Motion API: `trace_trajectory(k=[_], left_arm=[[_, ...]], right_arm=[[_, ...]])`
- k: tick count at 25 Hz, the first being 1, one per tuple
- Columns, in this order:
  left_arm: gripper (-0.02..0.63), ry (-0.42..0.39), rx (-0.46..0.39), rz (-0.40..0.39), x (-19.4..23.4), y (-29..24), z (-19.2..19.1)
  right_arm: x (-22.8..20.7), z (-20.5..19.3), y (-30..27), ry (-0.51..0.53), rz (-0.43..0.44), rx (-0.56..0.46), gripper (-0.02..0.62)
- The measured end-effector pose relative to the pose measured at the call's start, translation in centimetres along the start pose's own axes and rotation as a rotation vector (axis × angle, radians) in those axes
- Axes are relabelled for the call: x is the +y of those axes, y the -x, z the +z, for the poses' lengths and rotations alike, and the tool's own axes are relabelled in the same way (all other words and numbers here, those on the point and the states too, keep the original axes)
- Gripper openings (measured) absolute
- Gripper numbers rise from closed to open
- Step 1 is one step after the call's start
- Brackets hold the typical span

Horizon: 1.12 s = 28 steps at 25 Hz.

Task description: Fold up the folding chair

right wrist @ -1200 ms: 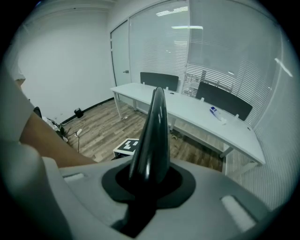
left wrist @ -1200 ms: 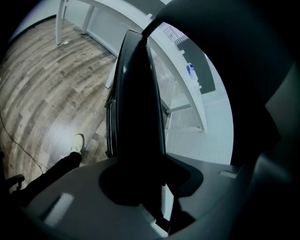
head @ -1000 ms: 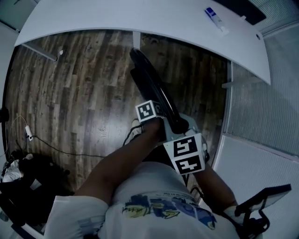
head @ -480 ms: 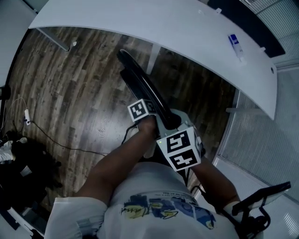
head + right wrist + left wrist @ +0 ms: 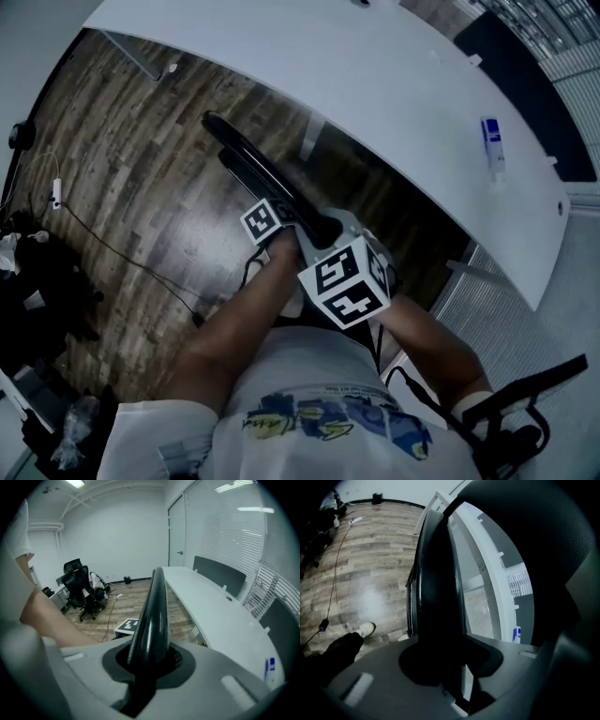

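The black folding chair (image 5: 267, 178) is folded flat and held off the wooden floor, with its far end toward the upper left in the head view. My left gripper (image 5: 267, 223) is shut on its near part from the left. Just below and to the right, my right gripper (image 5: 345, 281) is shut on the same end. In the left gripper view the chair's dark frame (image 5: 436, 588) fills the space between the jaws of the left gripper (image 5: 445, 665). In the right gripper view the chair's glossy edge (image 5: 152, 611) rises out of the right gripper (image 5: 147, 663).
A long white curved table (image 5: 375, 66) runs across the top, just beyond the chair's far end, with a blue-and-white tube (image 5: 492, 142) on it. A cable (image 5: 122, 253) trails over the floor at left. Black office chairs (image 5: 77, 588) and bags stand in the back corner.
Both grippers and the chair have swung together. The chair's far end now points further to the upper left, and the table has slid toward the right of the head view.
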<state>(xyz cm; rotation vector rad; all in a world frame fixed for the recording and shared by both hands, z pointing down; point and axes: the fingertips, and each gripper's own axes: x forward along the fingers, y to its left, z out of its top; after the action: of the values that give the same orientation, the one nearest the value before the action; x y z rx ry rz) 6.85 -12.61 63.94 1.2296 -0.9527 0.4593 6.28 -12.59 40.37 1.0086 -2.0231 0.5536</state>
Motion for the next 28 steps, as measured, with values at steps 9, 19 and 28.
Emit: trace_trajectory(k=[9,19,28], left_arm=[[0.132,0.127,-0.061,-0.001,-2.7,-4.6,0.8],[0.133,0.160,-0.058,0.025,-4.9,-6.6,1.1],[0.133,0.155,-0.003,0.004,-8.0,-8.7,2.1]], right_arm=[[-5.0,-1.1,-1.5,0.108,0.089,0.024,0.057],[-9.1,-1.5,-1.5,0.116,0.134,0.023,0.057],[-13.9,-1.7,-2.1,0.083,0.176,0.017,0.057]])
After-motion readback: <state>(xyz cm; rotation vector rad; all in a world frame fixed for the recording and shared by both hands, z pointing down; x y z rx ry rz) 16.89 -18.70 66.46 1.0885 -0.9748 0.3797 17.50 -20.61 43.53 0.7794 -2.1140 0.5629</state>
